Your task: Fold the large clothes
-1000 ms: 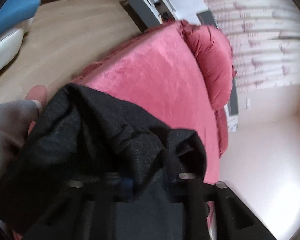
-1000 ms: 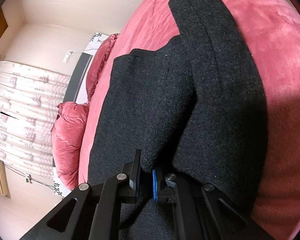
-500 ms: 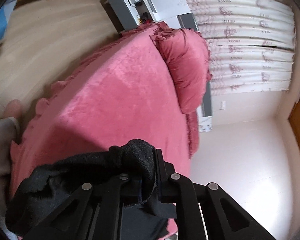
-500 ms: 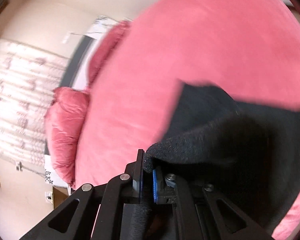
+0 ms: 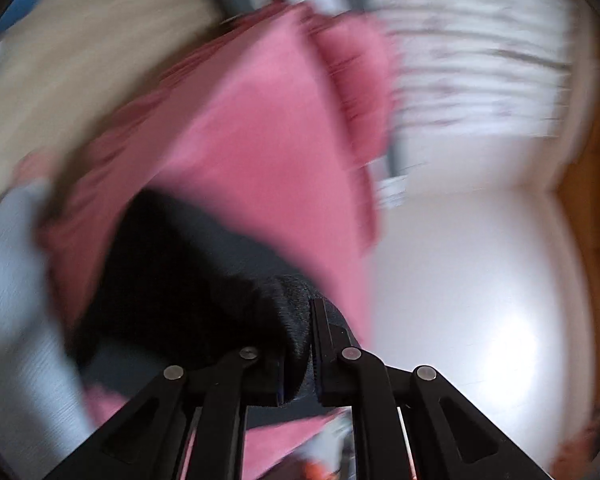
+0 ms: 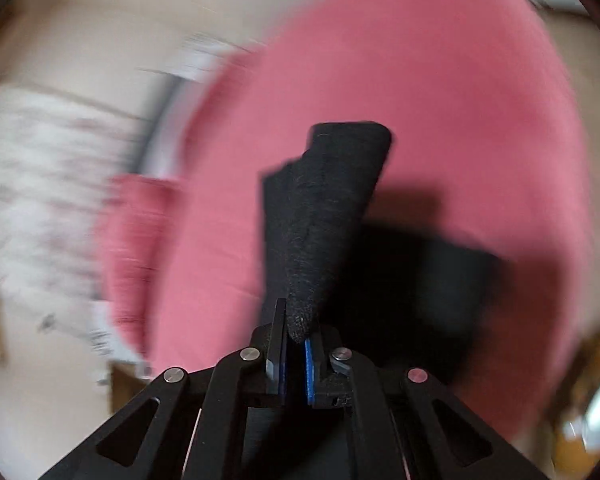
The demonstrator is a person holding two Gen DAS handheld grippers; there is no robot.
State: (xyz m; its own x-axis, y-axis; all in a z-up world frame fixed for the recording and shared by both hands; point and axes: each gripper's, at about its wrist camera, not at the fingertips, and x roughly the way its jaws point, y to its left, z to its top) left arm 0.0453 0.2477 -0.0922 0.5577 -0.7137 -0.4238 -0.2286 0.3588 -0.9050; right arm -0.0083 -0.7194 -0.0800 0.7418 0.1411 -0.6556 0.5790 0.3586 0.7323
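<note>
A dark charcoal wool garment (image 5: 188, 280) hangs above a pink bed (image 5: 252, 152). My left gripper (image 5: 298, 348) is shut on a thick fold of its edge, and the cloth trails down to the left. In the right wrist view the same garment (image 6: 324, 208) rises as a narrow dark strip from my right gripper (image 6: 296, 328), whose jaws are shut on its tip; a darker mass of it hangs to the right over the bed (image 6: 440, 80). Both views are blurred by motion.
A pink pillow (image 5: 356, 80) lies at the bed's head, with white curtains (image 5: 480, 60) behind it. Wooden floor (image 5: 80, 40) lies left of the bed. A grey sleeve (image 5: 16, 280) shows at the left edge. The pillow (image 6: 140, 220) and curtains (image 6: 40, 160) also sit left in the right wrist view.
Both grippers have lifted the garment off the bed, where it lay flat a second ago. The left jaws have closed onto a bunched edge. Both views have swung and blurred.
</note>
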